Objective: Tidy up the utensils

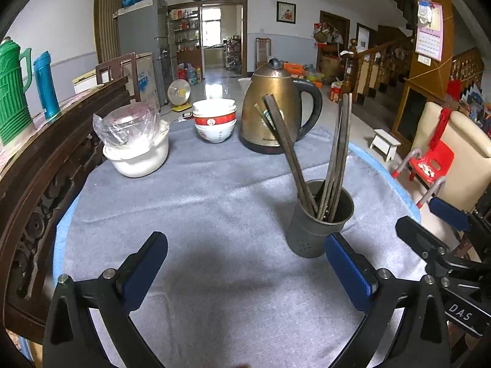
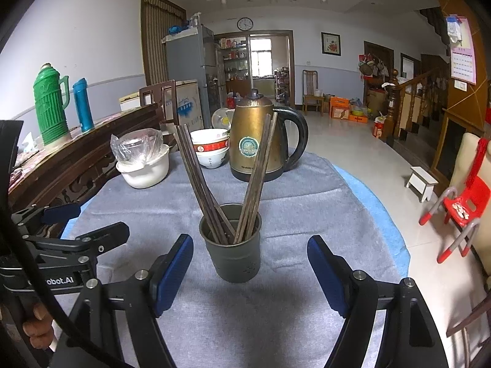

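A dark grey metal utensil cup [image 1: 319, 220] stands upright on the grey cloth, with several dark wooden chopsticks [image 1: 307, 153] leaning in it to both sides. My left gripper [image 1: 245, 245] is open and empty, with the cup just beyond its right finger. In the right wrist view the cup [image 2: 234, 251] stands just ahead, centred between the fingers of my right gripper [image 2: 250, 248], which is open and empty. The chopsticks [image 2: 227, 184] splay left and right. The right gripper also shows in the left wrist view [image 1: 429, 224], and the left gripper in the right wrist view [image 2: 92, 220].
A brass kettle [image 1: 276, 113], stacked bowls [image 1: 214, 119] and a white pot with a plastic-wrapped lid [image 1: 135, 144] stand at the table's far side. A carved wooden sideboard [image 1: 46, 159] with a green thermos [image 1: 12, 92] runs along the left. A red child's chair [image 2: 460, 208] is on the right.
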`<action>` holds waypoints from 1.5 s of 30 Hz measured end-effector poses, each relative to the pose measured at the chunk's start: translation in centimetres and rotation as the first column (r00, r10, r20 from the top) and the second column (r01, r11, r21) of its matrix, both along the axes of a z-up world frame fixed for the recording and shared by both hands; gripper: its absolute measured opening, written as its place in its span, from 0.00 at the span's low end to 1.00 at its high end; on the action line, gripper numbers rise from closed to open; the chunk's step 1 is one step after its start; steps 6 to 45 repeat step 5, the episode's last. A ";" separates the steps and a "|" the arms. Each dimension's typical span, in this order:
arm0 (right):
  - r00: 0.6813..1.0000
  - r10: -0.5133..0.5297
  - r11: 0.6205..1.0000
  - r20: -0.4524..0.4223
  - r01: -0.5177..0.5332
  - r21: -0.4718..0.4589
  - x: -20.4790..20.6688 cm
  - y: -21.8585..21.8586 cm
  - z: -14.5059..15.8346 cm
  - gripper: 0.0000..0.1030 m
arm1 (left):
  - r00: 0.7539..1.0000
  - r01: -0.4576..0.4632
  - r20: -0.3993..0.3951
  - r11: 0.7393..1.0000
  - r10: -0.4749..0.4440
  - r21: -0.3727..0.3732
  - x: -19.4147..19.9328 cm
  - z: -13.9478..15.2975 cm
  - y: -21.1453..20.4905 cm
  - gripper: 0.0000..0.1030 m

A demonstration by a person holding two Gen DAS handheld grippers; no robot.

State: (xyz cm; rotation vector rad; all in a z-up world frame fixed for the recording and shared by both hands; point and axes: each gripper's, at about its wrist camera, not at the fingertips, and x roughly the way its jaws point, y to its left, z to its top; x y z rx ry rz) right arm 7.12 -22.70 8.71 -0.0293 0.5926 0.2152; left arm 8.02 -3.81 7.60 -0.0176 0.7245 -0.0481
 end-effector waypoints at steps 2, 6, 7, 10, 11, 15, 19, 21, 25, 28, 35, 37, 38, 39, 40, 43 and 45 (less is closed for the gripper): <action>1.000 -0.002 1.000 -0.002 0.002 -0.002 0.1 0.0 0.0 0.77 | 1.000 0.004 0.008 1.000 -0.004 -0.022 0.0 0.2 0.1 0.99; 1.000 -0.004 1.000 -0.002 0.004 -0.003 0.4 -0.1 0.0 0.77 | 1.000 0.003 0.016 0.999 -0.003 -0.036 0.3 0.6 0.1 0.99; 1.000 -0.004 1.000 -0.002 0.004 -0.003 0.4 -0.1 0.0 0.77 | 1.000 0.003 0.016 0.999 -0.003 -0.036 0.3 0.6 0.1 0.99; 1.000 -0.004 1.000 -0.002 0.004 -0.003 0.4 -0.1 0.0 0.77 | 1.000 0.003 0.016 0.999 -0.003 -0.036 0.3 0.6 0.1 0.99; 1.000 -0.004 1.000 -0.002 0.004 -0.003 0.4 -0.1 0.0 0.77 | 1.000 0.003 0.016 0.999 -0.003 -0.036 0.3 0.6 0.1 0.99; 1.000 -0.004 1.000 -0.002 0.004 -0.003 0.4 -0.1 0.0 0.77 | 1.000 0.003 0.016 0.999 -0.003 -0.036 0.3 0.6 0.1 0.99; 1.000 -0.004 1.000 -0.002 0.004 -0.003 0.4 -0.1 0.0 0.77 | 1.000 0.003 0.016 0.999 -0.003 -0.036 0.3 0.6 0.1 0.99; 1.000 -0.004 1.000 -0.002 0.004 -0.003 0.4 -0.1 0.0 0.77 | 1.000 0.003 0.016 0.999 -0.003 -0.036 0.3 0.6 0.1 0.99; 1.000 -0.004 1.000 -0.002 0.004 -0.003 0.4 -0.1 0.0 0.77 | 1.000 0.003 0.016 0.999 -0.003 -0.036 0.3 0.6 0.1 0.99; 1.000 -0.004 1.000 -0.002 0.004 -0.003 0.4 -0.1 0.0 0.77 | 1.000 0.003 0.016 0.999 -0.003 -0.036 0.3 0.6 0.1 0.99; 1.000 -0.004 1.000 -0.002 0.004 -0.003 0.4 -0.1 0.0 0.77 | 1.000 0.003 0.016 0.999 -0.003 -0.036 0.3 0.6 0.1 0.99; 1.000 -0.004 1.000 -0.002 0.004 -0.003 0.4 -0.1 0.0 0.77 | 1.000 0.003 0.016 0.999 -0.003 -0.036 0.3 0.6 0.1 0.99; 1.000 -0.004 1.000 -0.002 0.004 -0.003 0.4 -0.1 0.0 0.77 | 1.000 0.003 0.016 0.999 -0.003 -0.036 0.3 0.6 0.1 0.99; 1.000 -0.004 1.000 -0.002 0.004 -0.003 0.4 -0.1 0.0 0.77 | 1.000 0.003 0.016 0.999 -0.003 -0.036 0.3 0.6 0.1 0.99; 1.000 -0.004 1.000 -0.002 0.004 -0.003 0.4 -0.1 0.0 0.77 | 1.000 0.003 0.016 0.999 -0.003 -0.036 0.3 0.6 0.1 0.99; 1.000 -0.004 1.000 -0.002 0.004 -0.003 0.4 -0.1 0.0 0.77 | 1.000 0.003 0.016 0.999 -0.003 -0.036 0.3 0.6 0.1 0.99; 1.000 -0.004 1.000 -0.002 0.004 -0.003 0.4 -0.1 0.0 0.77 | 1.000 0.003 0.016 0.999 -0.003 -0.036 0.3 0.6 0.1 0.99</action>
